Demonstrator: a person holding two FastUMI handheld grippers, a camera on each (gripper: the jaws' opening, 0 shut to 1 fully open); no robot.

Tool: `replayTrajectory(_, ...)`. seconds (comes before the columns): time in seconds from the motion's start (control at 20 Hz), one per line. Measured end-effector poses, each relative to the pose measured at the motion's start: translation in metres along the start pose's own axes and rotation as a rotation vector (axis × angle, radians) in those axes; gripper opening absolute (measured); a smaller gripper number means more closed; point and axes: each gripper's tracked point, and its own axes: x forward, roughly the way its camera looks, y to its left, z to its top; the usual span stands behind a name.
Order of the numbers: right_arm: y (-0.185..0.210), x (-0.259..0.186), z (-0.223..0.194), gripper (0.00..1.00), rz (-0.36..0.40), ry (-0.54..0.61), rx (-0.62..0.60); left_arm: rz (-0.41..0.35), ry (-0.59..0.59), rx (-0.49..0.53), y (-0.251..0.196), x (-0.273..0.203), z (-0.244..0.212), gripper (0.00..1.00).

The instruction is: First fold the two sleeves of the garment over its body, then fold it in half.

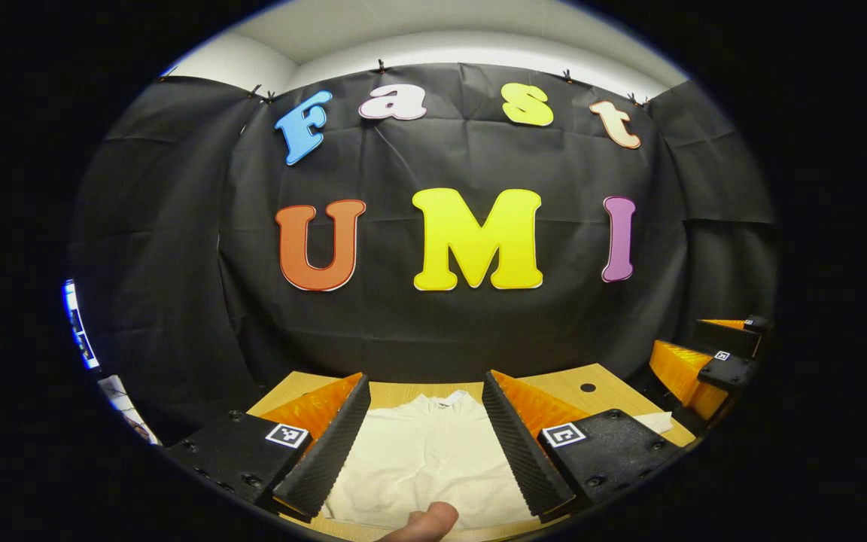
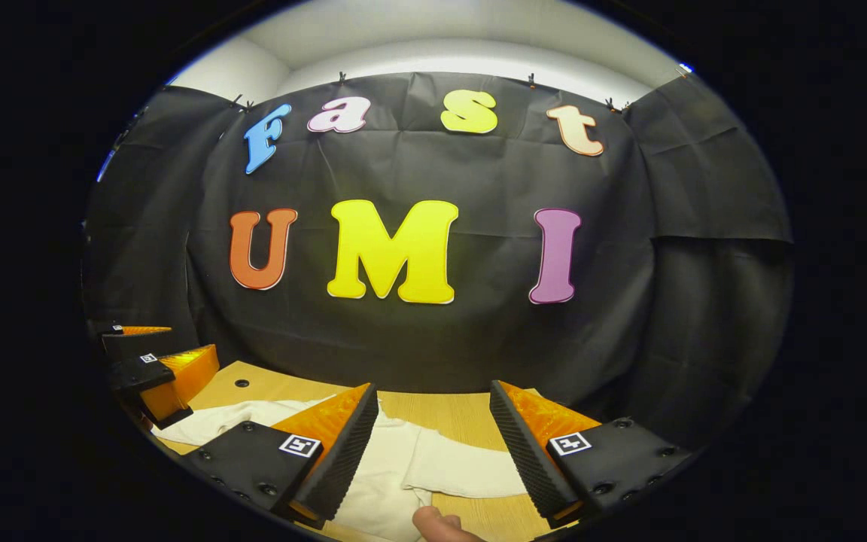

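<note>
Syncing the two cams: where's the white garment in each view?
Left gripper view: white garment at bottom centre, between the open left gripper fingers, collar away from the camera.
Right gripper view: garment at bottom, left of centre, a sleeve reaching between the open right gripper fingers.
Shared landmark: the round hole in the wooden table.

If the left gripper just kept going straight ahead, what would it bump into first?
Probably the black cloth wall behind the table. The left gripper, jaws open, seems to point level above the white garment, though depth is hard to judge.
</note>
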Motion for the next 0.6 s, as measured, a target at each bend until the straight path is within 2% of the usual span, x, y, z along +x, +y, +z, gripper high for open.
replayTrajectory(0.25,-0.02,0.013,-0.013,0.94,-0.019,0.027,0.035,-0.016,0.017,0.004,-0.011,0.007,-0.002,0.96)
replayTrajectory(0.35,-0.04,0.025,-0.032,0.94,-0.045,0.057,0.061,-0.014,0.021,-0.001,-0.017,0.006,-0.003,0.96)
replayTrajectory(0.4,-0.054,0.032,-0.046,0.94,-0.068,0.077,0.071,-0.015,0.022,0.001,-0.021,0.006,-0.003,0.96)
replayTrajectory(0.6,-0.142,0.052,-0.108,0.92,-0.24,0.158,0.068,-0.011,0.041,0.037,-0.039,0.004,-0.008,0.96)
